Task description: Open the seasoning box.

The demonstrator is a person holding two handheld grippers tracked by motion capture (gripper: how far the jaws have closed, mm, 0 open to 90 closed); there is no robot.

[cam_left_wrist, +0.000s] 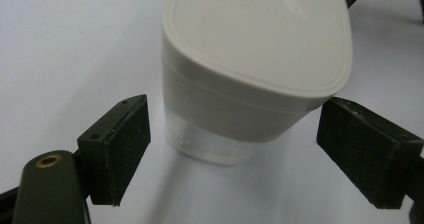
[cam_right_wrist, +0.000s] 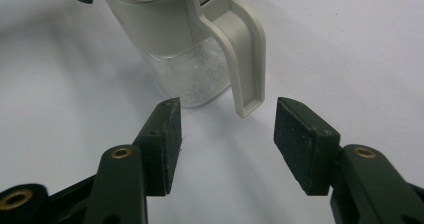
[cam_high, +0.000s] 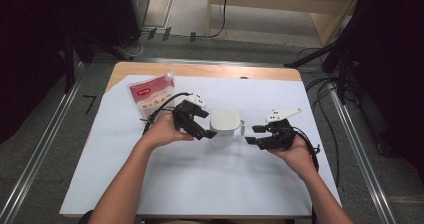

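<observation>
A white lidded jug with a clear lower body stands upright on the white sheet. In the left gripper view the jug sits between my left gripper's pads, with a gap showing on each side, so the gripper is open. From the high view the left gripper comes at the jug from the left. My right gripper is to the jug's right, open and empty. In the right gripper view the jug's handle hangs just ahead of the right gripper, apart from both pads.
A red and white pouch lies at the back left of the white sheet that covers the wooden table. Cables trail from both grippers. Dark frames and floor rails flank the table.
</observation>
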